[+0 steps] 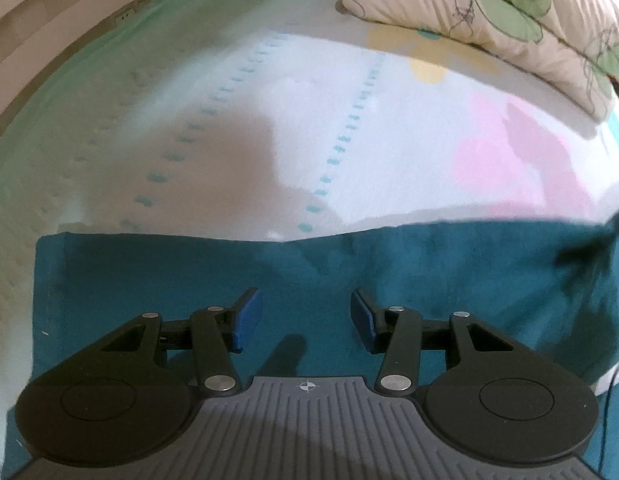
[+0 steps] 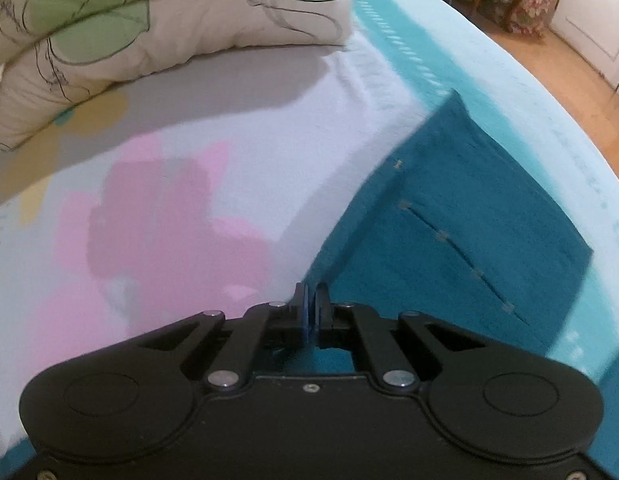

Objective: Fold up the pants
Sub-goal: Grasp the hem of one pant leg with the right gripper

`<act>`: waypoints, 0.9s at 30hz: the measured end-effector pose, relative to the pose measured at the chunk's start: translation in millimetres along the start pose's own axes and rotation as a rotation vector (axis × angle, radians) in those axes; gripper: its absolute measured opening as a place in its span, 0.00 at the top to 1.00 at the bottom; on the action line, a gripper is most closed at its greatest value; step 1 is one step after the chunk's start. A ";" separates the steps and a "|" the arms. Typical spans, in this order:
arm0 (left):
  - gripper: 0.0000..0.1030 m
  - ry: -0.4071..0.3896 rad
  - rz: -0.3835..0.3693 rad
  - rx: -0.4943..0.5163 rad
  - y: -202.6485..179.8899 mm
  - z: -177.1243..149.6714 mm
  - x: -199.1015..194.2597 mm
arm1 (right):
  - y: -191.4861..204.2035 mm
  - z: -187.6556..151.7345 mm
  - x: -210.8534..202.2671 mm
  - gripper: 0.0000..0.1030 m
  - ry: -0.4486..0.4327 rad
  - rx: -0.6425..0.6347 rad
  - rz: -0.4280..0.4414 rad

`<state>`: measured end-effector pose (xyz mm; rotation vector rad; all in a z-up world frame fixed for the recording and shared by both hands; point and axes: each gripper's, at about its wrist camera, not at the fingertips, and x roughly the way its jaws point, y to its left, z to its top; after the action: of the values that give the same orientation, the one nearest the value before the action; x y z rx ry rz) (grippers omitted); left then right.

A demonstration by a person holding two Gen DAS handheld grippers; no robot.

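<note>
Teal pants (image 1: 389,276) lie flat on a pastel bedsheet (image 1: 309,128). In the left wrist view my left gripper (image 1: 305,312) is open and empty, hovering over the pants near their far edge. In the right wrist view my right gripper (image 2: 311,308) is shut on the edge of the pants (image 2: 469,216), which spread to the right with a stitched pocket slit showing. The pinched edge runs up and away from the fingertips.
A cream pillow with green leaf print (image 1: 509,20) lies at the far side of the bed, also in the right wrist view (image 2: 109,40). The bed's right edge (image 2: 549,100) drops to a wooden floor (image 2: 569,60) with furniture beyond.
</note>
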<state>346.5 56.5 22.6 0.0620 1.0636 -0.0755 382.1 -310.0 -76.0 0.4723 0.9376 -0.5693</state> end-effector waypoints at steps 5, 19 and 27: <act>0.54 0.007 -0.001 -0.033 -10.2 12.3 -2.1 | -33.3 -13.4 -15.2 0.94 0.017 0.013 0.047; 0.54 0.097 -0.049 -0.097 -40.7 8.7 23.2 | -67.3 -46.7 -40.8 0.94 0.022 -0.033 0.153; 0.54 0.091 -0.130 -0.116 -76.9 12.2 13.6 | -76.9 -57.5 -46.0 0.94 0.004 -0.046 0.187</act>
<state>356.7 -21.6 15.5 -0.1094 1.1603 -0.1290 276.3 -322.1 -76.4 0.5134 0.8975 -0.3764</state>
